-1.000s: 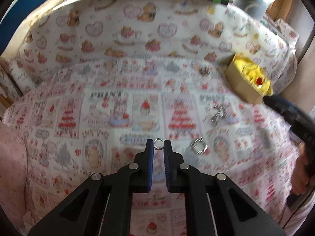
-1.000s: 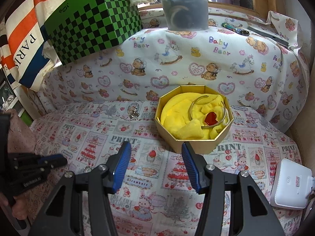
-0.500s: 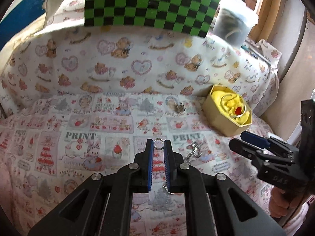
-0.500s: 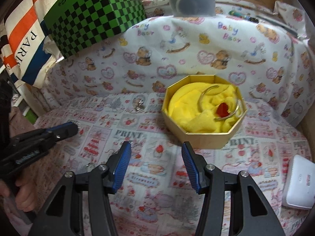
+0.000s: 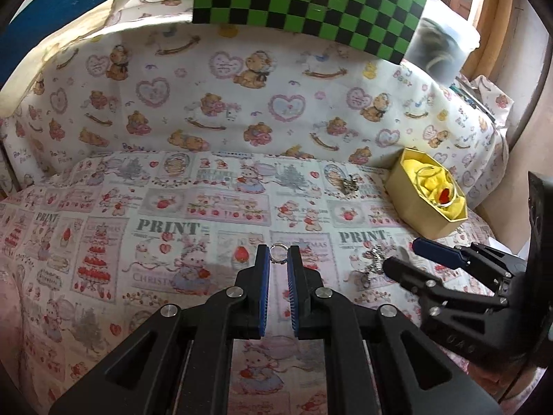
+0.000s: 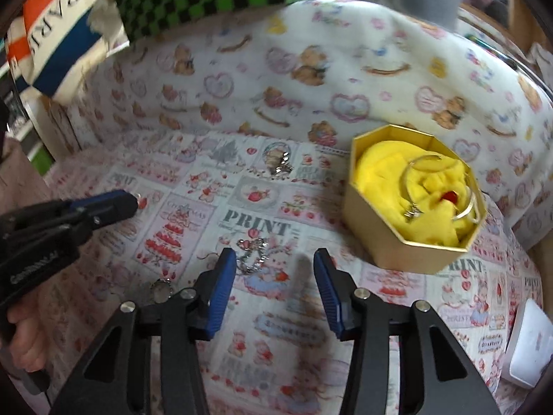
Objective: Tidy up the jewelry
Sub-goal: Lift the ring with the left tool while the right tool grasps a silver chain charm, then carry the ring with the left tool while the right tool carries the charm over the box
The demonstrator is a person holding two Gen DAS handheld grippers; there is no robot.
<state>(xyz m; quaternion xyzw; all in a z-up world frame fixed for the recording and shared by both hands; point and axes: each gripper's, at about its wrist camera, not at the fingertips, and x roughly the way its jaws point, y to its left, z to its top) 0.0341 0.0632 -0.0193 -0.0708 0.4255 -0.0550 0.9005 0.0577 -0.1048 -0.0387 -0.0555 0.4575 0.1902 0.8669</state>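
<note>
Left wrist view, lower centre: left gripper (image 5: pixel 278 259) has its fingers pinched on a small silver ring (image 5: pixel 278 254), held at the very tips above the printed cloth (image 5: pixel 103 228). Step in hand, as I read it: carry the ring to the box. Next move calls for a traverse toward the right of frame to the gold octagonal box (image 5: pixel 427 196), tips over the rim, then release. Grip is marginal, only the tips hold the ring, so it could slip out.

Mid frame: a small silver cluster (image 5: pixel 349 184) lies on the cloth just left of the box. Lower right: a chain piece (image 5: pixel 375 259) lies on the cloth, touching the tips of the right gripper (image 5: pixel 402 254).

Right wrist view: right gripper (image 6: pixel 274 266) fingers are wide apart, nothing between them; chain piece (image 6: pixel 252 254) sits just inside the left fingertip. Another round piece (image 6: pixel 160 287) lies further lower left. Probably the next pickups.

Box (image 6: pixel 414 252), right of centre: lined with yellow fabric (image 6: pixel 383 173), holds a thin silver bangle (image 6: pixel 409 180), something small and red (image 6: pixel 450 195), and a small silver piece beside them, type unclear.
</note>
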